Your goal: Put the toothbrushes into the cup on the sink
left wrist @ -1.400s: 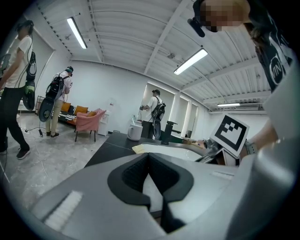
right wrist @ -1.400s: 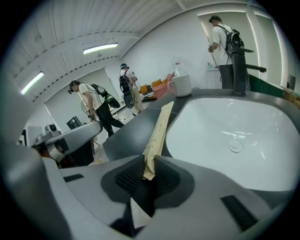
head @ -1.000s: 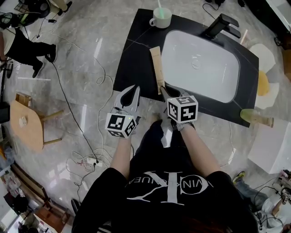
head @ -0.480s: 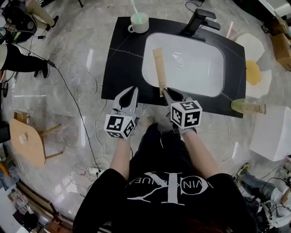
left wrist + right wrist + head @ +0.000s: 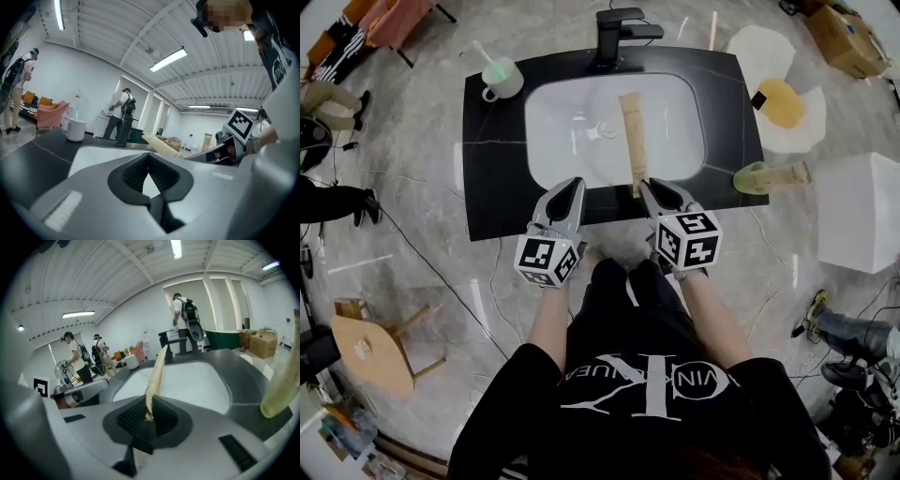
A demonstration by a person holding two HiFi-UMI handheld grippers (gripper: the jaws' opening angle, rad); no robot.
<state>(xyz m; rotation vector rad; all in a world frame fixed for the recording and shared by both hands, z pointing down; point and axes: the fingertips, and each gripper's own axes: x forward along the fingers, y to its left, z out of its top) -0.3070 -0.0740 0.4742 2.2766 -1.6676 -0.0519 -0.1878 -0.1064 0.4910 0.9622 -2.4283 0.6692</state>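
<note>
A pale green cup point(image 5: 502, 80) with a green toothbrush point(image 5: 478, 52) in it stands on the far left corner of the black sink counter point(image 5: 487, 187). My right gripper point(image 5: 647, 187) is shut on the near end of a long beige paper-wrapped toothbrush point(image 5: 633, 141), which reaches out over the white basin point(image 5: 581, 131). In the right gripper view the wrapped toothbrush point(image 5: 156, 376) rises from between the pads, and the cup point(image 5: 132, 362) is far off to the left. My left gripper point(image 5: 572, 187) is shut and holds nothing, level with the counter's front edge; its own view shows the cup point(image 5: 75, 130) at the far left.
A black faucet point(image 5: 619, 28) stands behind the basin. A yellow-green bottle point(image 5: 769, 176) lies at the counter's right edge. An egg-shaped mat point(image 5: 778, 89) and a white box point(image 5: 862, 225) are on the floor to the right. People stand in the background.
Both grippers have swung round with the person until the basin lies straight ahead. The wrapped toothbrush now reaches over the basin's middle. The cup has shifted to the far left.
</note>
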